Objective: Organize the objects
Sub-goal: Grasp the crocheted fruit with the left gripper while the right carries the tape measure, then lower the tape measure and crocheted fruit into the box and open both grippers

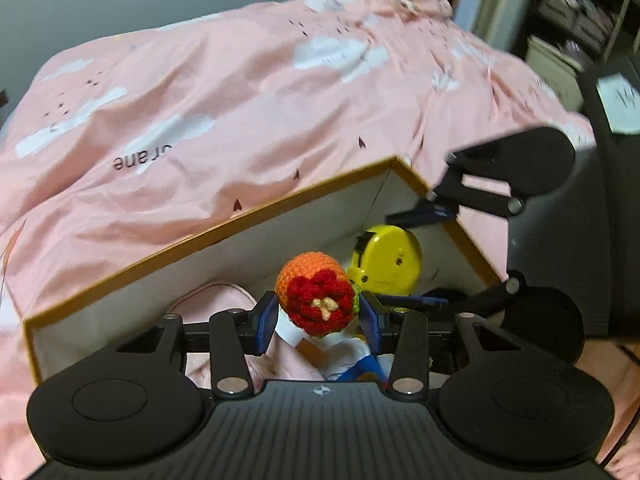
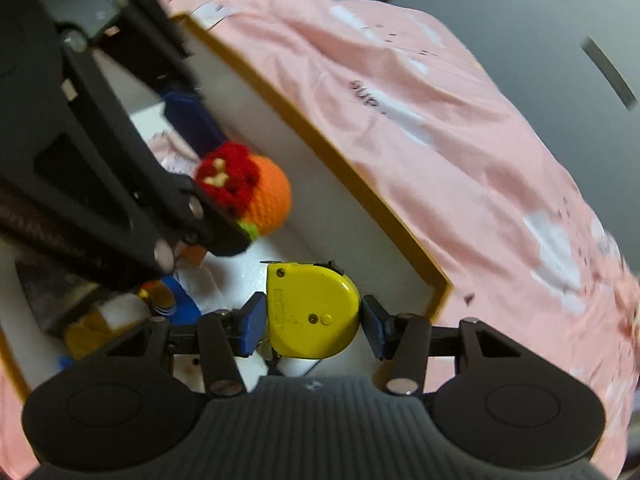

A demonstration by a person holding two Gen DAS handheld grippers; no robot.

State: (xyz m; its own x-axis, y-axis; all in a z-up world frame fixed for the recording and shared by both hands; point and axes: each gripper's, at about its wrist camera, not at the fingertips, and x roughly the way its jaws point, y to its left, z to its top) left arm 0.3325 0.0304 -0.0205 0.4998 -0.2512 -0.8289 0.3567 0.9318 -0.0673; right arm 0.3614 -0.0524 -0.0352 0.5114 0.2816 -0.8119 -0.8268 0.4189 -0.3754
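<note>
A white box with a tan rim (image 1: pixel 208 236) lies on a pink bedspread; it also shows in the right wrist view (image 2: pixel 360 184). My left gripper (image 1: pixel 318 318) is shut on an orange and red crocheted toy (image 1: pixel 316 296) inside the box; the toy shows in the right wrist view (image 2: pixel 244 188). My right gripper (image 2: pixel 314 322) sits around a yellow tape measure (image 2: pixel 314 312) in the box, its right pad slightly off it. The tape measure (image 1: pixel 386 260) also shows behind the toy.
Pink cloth (image 1: pixel 216 304) and blue, white and gold items (image 2: pixel 160 300) lie in the box. The pink bedspread (image 1: pixel 240 112) surrounds it. Shelves (image 1: pixel 580 20) stand at the far right. The right gripper's body (image 1: pixel 560 220) crosses the box's right corner.
</note>
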